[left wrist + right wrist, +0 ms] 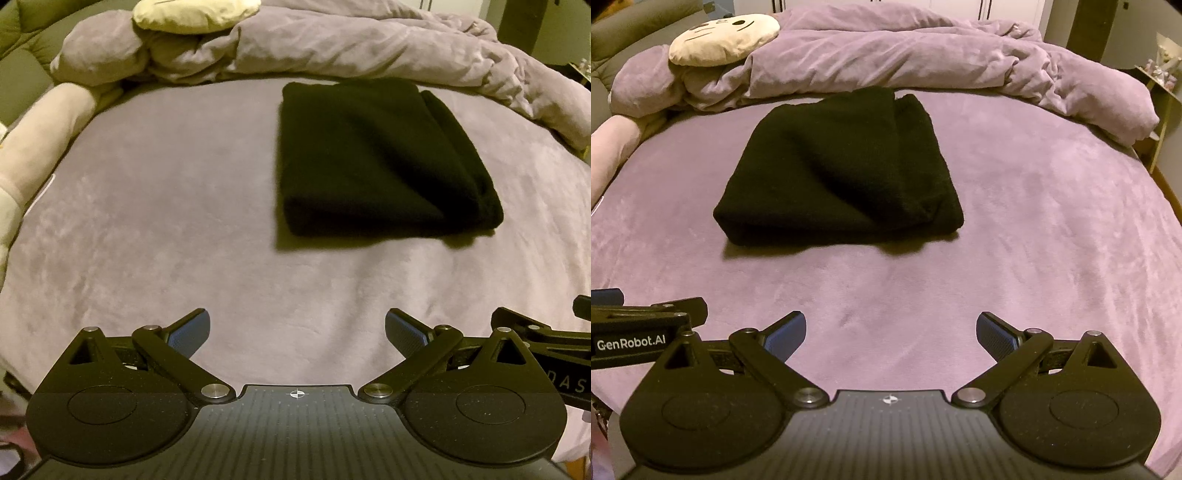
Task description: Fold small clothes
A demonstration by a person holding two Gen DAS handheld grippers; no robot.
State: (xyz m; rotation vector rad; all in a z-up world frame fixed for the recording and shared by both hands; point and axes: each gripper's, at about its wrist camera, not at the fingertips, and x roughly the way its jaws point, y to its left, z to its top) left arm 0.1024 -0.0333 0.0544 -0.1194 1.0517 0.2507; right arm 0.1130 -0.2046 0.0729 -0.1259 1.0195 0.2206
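A black garment (376, 162) lies folded into a thick rectangle on the purple bed sheet (166, 221). It also shows in the right wrist view (842, 173), a little left of centre. My left gripper (297, 332) is open and empty, held back from the garment and to its left. My right gripper (891, 332) is open and empty, held back from the garment's near edge. Each gripper shows at the edge of the other's view: the right one (546, 339) and the left one (646, 332).
A bunched purple duvet (923, 55) runs along the far side of the bed. A cream face cushion (720, 38) lies on it at the far left. A pale pink bolster (40, 144) lines the left edge. A shelf (1160, 92) stands at the right.
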